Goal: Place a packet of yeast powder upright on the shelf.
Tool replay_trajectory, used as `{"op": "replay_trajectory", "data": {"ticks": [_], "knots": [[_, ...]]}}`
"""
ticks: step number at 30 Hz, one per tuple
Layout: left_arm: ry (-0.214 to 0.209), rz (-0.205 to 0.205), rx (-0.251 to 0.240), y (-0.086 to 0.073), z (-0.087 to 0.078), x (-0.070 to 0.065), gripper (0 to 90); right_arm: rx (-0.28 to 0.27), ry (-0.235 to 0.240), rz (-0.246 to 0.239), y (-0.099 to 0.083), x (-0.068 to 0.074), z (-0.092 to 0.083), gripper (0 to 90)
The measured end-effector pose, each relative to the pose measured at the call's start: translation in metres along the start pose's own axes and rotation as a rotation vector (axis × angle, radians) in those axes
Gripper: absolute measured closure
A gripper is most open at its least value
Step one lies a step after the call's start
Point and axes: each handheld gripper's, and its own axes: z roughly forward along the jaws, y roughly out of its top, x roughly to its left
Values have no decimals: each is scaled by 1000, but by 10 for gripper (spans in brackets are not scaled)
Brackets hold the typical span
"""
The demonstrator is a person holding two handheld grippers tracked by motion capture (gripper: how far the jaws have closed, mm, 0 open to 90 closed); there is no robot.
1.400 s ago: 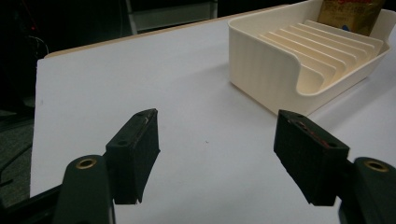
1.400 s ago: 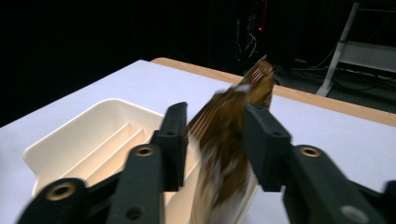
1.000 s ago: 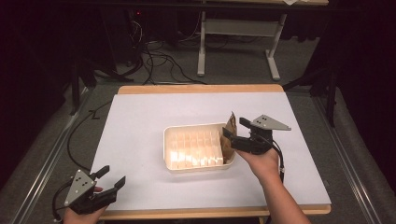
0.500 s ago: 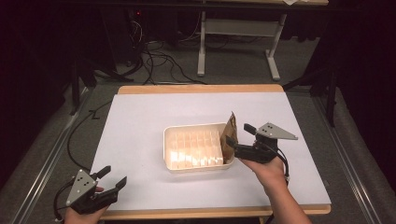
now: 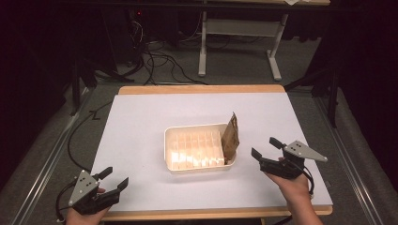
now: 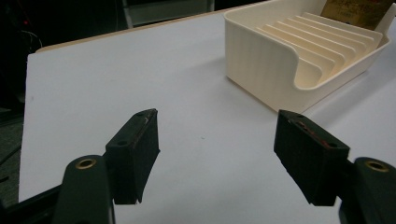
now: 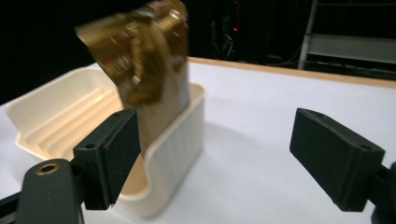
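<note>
A: Right hand-held gripper [image 5: 266, 146]?
B: Jaws wide after just opening, nothing between them. Brown packet [image 5: 231, 137] stands ahead of its left jaw, upright in the near end of the cream slotted tray [image 5: 187, 166].
A: Left hand-held gripper [image 5: 112, 179]?
B: Open, empty, over bare worktop [image 5: 141, 122]; tray well ahead.

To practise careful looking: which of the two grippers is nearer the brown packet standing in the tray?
The right gripper: it hangs just beside the tray's packet end, while the left gripper rests at the table's near corner.
</note>
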Motion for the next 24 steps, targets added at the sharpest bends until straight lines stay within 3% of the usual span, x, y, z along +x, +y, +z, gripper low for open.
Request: {"op": "replay_trajectory", "data": {"ticks": [5, 6, 7, 8, 11, 16, 24], "knots": [[-2, -1, 9, -1, 2, 0, 314, 22, -40, 18, -16, -13, -15, 156], [0, 0, 13, -1, 3, 0, 309, 19, -64, 37, -34, -17, -23, 156], [-1, 1, 22, -1, 4, 0, 309, 19, -64, 37, -34, -17, -23, 156], [-5, 3, 34, -1, 7, -1, 303, 86, -56, 30, -49, -19, -22, 146], [3, 20, 51, -1, 10, -4, 298, 132, -60, -9, -57, -21, -15, 155], [1, 28, 47, 0, 11, -8, 297, 123, -52, -13, -57, -21, -14, 155], [7, 17, 36, 0, 6, -3, 296, 133, -71, 9, -60, -29, -14, 159]]}}
